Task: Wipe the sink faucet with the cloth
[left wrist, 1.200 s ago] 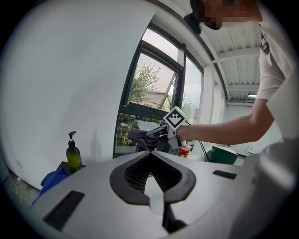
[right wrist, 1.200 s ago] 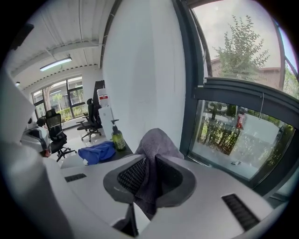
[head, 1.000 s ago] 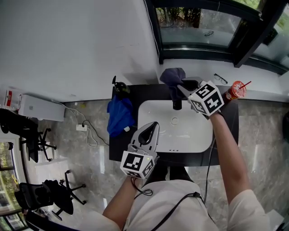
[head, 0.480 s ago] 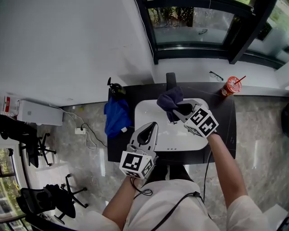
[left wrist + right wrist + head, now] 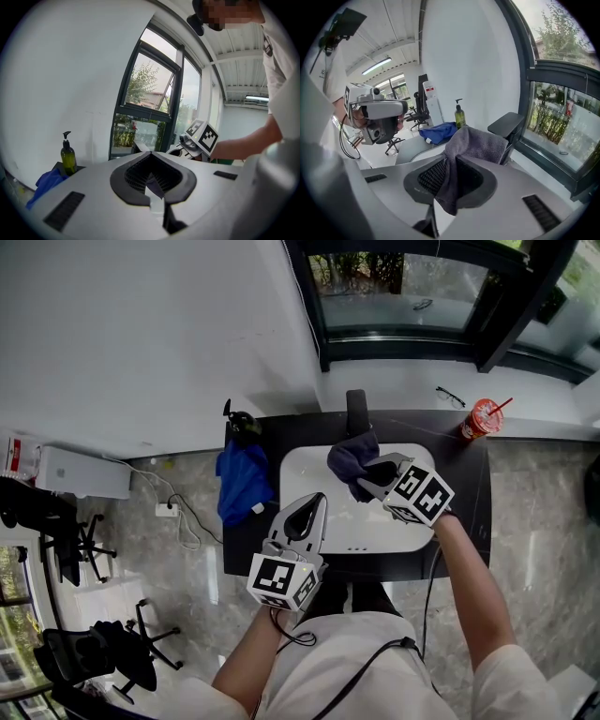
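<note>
Black countertop (image 5: 469,486) by the window (image 5: 403,287): the faucet (image 5: 355,409) is partly hidden behind the grey cloth (image 5: 352,456), which is clamped in the right gripper (image 5: 371,474) over the white sink (image 5: 300,467); the left gripper (image 5: 317,501) is held closed, empty.

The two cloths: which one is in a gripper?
The dark grey cloth, pinched in the right gripper over the white sink; the blue cloth lies untouched on the black counter.

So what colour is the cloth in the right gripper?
The cloth is dark grey, clearest in the right gripper view.
</note>
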